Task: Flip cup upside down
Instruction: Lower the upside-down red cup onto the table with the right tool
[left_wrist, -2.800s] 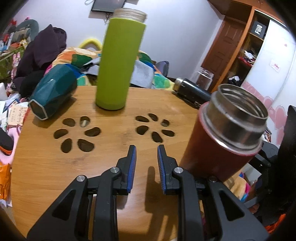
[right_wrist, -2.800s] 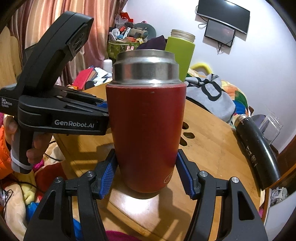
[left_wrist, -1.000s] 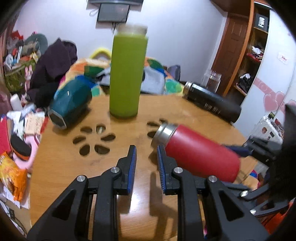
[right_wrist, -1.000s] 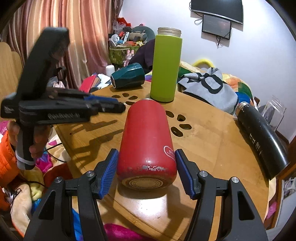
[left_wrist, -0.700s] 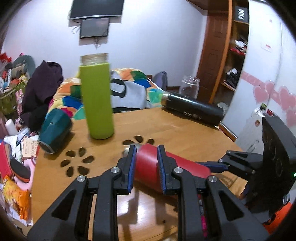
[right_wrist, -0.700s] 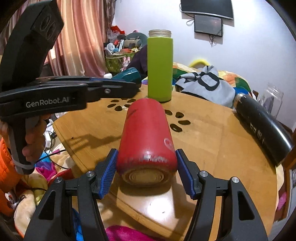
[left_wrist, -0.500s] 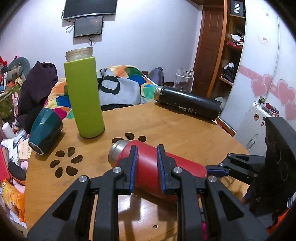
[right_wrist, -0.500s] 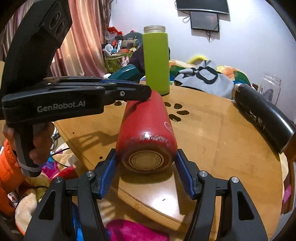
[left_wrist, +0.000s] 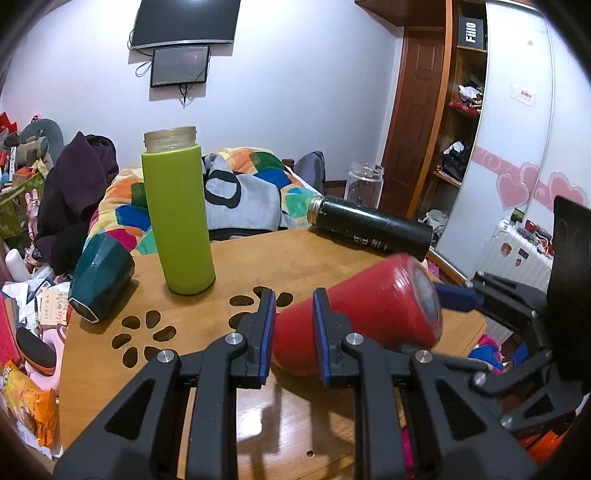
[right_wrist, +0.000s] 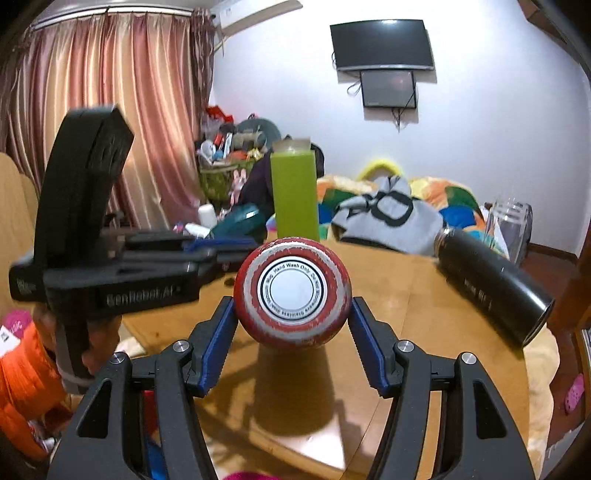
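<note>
The red cup (right_wrist: 291, 291), a red steel tumbler, is held off the round wooden table (right_wrist: 424, 295), tipped with its base toward the right wrist camera; the white base label shows. My right gripper (right_wrist: 291, 314) is shut on the red cup's lower body. In the left wrist view the red cup (left_wrist: 369, 310) slants, base up to the right, mouth hidden behind my left gripper (left_wrist: 293, 325). My left gripper's jaws stand slightly apart in front of the cup, holding nothing.
On the table (left_wrist: 258, 254) a tall green bottle (left_wrist: 177, 218) stands upright, a teal cup (left_wrist: 99, 280) lies on its side at the left, and a black bottle (left_wrist: 369, 230) lies at the back right. A clear jar (left_wrist: 364, 182) is behind. Flower-shaped cutouts (left_wrist: 147, 332) mark the tabletop.
The right gripper has rotated the red cup further, from upright through lying level to base raised and facing its camera. The left gripper has lifted and hovers over the cup's mouth end.
</note>
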